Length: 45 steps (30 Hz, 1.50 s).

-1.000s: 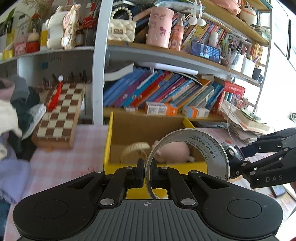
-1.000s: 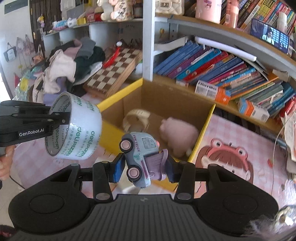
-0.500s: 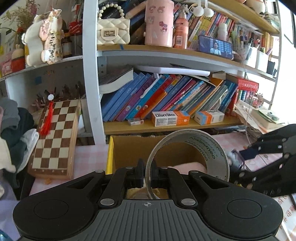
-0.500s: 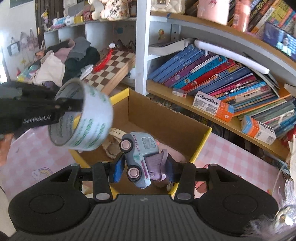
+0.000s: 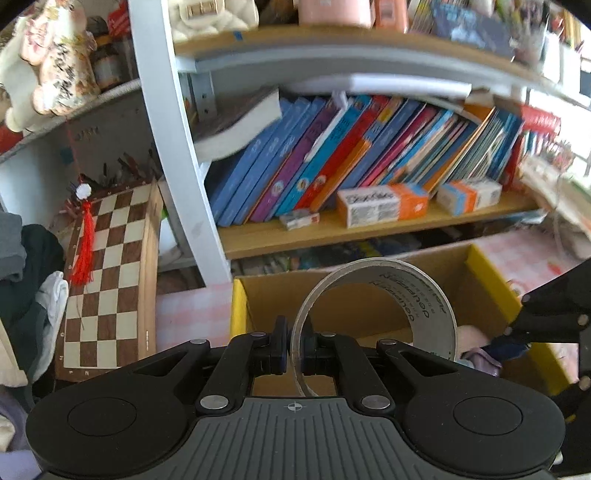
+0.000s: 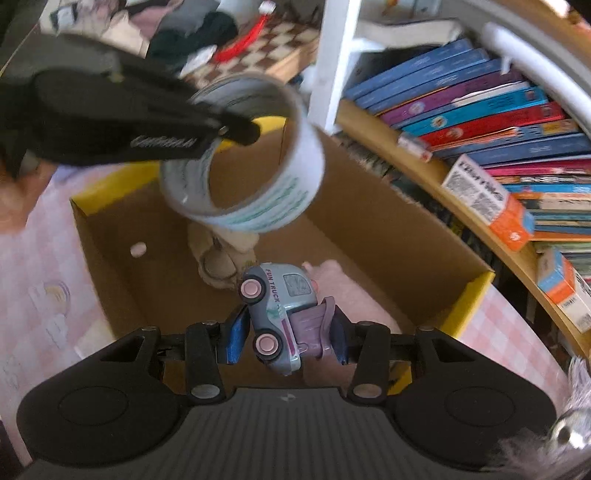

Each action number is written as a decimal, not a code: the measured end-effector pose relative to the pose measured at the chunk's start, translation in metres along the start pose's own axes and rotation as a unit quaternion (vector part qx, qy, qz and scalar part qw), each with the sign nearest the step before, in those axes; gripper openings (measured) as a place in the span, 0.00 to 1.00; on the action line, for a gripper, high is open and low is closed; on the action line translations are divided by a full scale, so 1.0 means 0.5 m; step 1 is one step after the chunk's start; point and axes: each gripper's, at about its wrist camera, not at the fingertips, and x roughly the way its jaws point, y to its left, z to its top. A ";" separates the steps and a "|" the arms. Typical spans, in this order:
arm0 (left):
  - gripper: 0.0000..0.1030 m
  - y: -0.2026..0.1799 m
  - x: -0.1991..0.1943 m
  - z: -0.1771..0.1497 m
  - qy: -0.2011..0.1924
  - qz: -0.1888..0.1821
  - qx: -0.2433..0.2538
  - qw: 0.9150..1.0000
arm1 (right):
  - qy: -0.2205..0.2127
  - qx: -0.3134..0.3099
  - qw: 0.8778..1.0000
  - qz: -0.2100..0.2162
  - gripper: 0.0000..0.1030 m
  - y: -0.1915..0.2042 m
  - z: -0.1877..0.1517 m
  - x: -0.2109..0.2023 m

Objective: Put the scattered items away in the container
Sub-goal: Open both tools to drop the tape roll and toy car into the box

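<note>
Hovering over the box (image 6: 424, 236), left tongs (image 5: 293, 349) pinch the tape (image 5: 380, 291), right tongs (image 6: 284, 336) clamp the truck (image 6: 279, 310).

Blurred by motion in the right wrist view: left tongs (image 6: 236, 129), their white lettering unreadable, and the tape roll (image 6: 243, 155) with its green print smeared. Half hidden behind that roll, a cream object (image 6: 218, 258) on the box (image 6: 388, 229) floor, kind unclear. Largely covered by the toy truck (image 6: 277, 314): a pink plush (image 6: 347, 291). In the left wrist view, only a sliver of right tongs (image 5: 517, 345), cut off at the edge; upper shelf items (image 5: 461, 22) too smeared to identify.
</note>
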 end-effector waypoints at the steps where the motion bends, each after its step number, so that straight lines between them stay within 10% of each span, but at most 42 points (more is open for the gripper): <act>1: 0.05 -0.001 0.013 0.000 0.007 0.003 0.003 1.000 | 0.006 -0.008 1.000 0.001 0.42 0.000 0.002 0.011; 29: 0.15 -0.036 0.121 -0.001 0.111 0.008 0.056 0.992 | 0.071 -0.088 0.992 0.056 0.42 0.026 0.021 0.106; 32: 0.33 -0.045 0.121 -0.001 0.109 0.010 0.067 0.992 | 0.071 -0.088 0.992 0.055 0.42 0.027 0.022 0.106; 34: 0.69 -0.051 0.116 -0.001 0.102 0.007 0.075 0.992 | 0.070 -0.086 0.992 0.056 0.43 0.027 0.022 0.105; 45: 0.80 -0.064 0.036 0.012 0.038 0.003 0.076 0.996 | 0.017 -0.053 0.998 0.039 0.73 0.001 0.036 0.035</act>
